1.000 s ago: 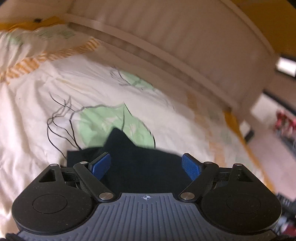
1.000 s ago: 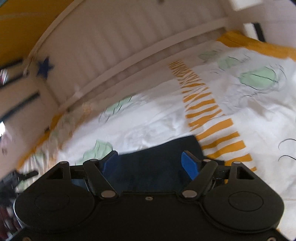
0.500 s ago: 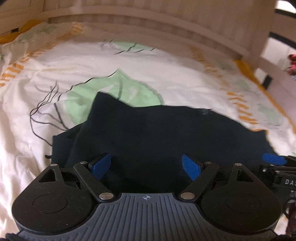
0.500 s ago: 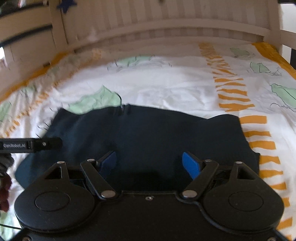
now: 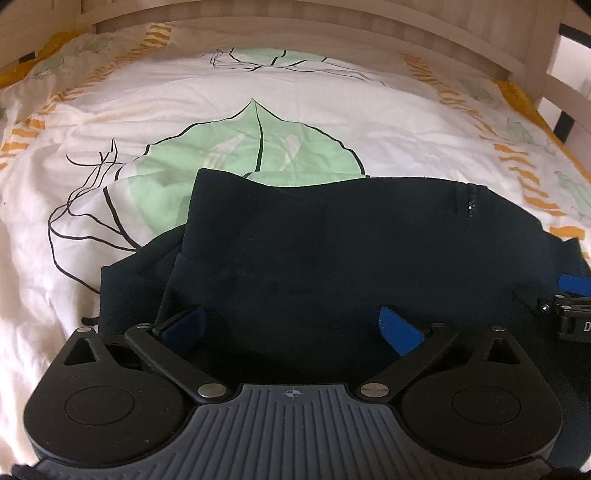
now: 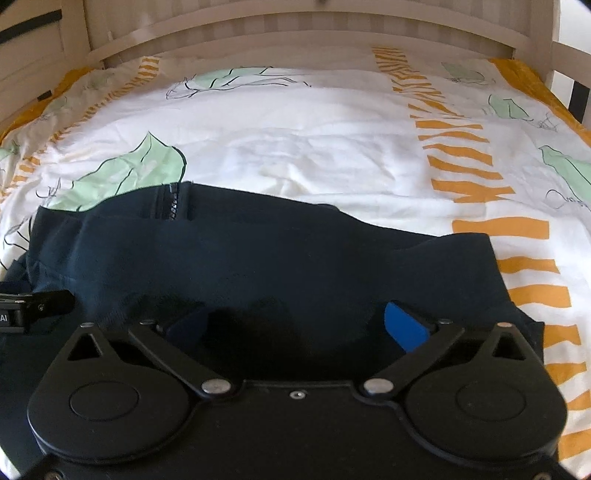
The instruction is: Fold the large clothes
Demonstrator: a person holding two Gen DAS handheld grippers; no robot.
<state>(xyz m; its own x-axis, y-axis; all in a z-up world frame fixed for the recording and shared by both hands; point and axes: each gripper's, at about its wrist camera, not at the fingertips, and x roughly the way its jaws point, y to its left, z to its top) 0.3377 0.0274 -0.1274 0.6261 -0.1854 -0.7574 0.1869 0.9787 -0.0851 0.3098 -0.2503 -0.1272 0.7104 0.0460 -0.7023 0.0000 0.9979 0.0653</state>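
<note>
A dark navy garment (image 5: 332, 240) lies folded on the bed, with a short zipper at its far edge; it also shows in the right wrist view (image 6: 258, 258). A lower layer sticks out at its left side (image 5: 129, 280). My left gripper (image 5: 291, 326) is open just above the garment's near left part. My right gripper (image 6: 295, 326) is open above its near right part. Each gripper shows at the edge of the other's view: the right one (image 5: 572, 306) and the left one (image 6: 33, 304).
The bed has a white duvet (image 5: 314, 92) printed with green leaves and orange stripes (image 6: 498, 229). A pale wooden slatted headboard (image 6: 314, 26) runs along the far side. A bed rail (image 5: 565, 85) stands at the right.
Both grippers swung from looking at the headboard down toward the bed and moved closer over the dark garment. Their jaws stayed open.
</note>
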